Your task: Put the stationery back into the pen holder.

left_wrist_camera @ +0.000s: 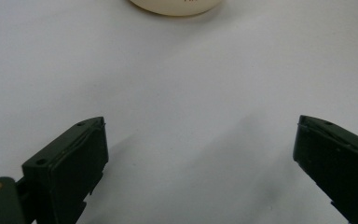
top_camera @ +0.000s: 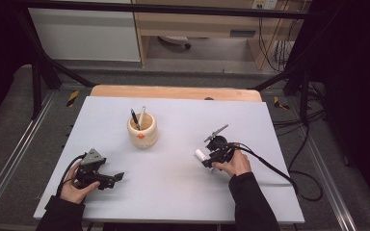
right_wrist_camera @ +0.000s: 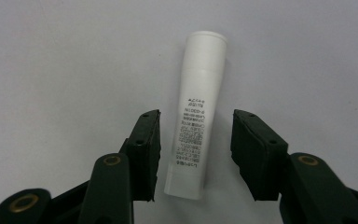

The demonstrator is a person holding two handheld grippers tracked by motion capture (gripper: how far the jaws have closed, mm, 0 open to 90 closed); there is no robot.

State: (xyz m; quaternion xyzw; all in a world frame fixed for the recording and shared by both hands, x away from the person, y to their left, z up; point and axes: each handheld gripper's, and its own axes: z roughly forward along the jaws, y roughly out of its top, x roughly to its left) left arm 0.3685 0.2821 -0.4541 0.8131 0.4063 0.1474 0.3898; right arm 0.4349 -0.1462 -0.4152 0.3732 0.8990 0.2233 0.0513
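Note:
A small white tube (right_wrist_camera: 195,116) with printed text lies flat on the white table (top_camera: 173,178). My right gripper (right_wrist_camera: 196,154) straddles the tube's lower half, jaws open, with a gap on each side of it. From the high view the same tube (top_camera: 201,154) pokes out to the left of the right gripper (top_camera: 211,159). A cream round pen holder (top_camera: 142,130) with an orange dot holds two pens (top_camera: 136,119). My left gripper (top_camera: 118,177) rests at the table's front left, wide open and with nothing in it, and the holder's base (left_wrist_camera: 177,6) lies far ahead of it.
A wooden strip (top_camera: 176,92) runs along the table's far edge. Black frame bars (top_camera: 43,62) and cables (top_camera: 294,144) stand around the table. A cable trails from the right gripper to the table's right edge.

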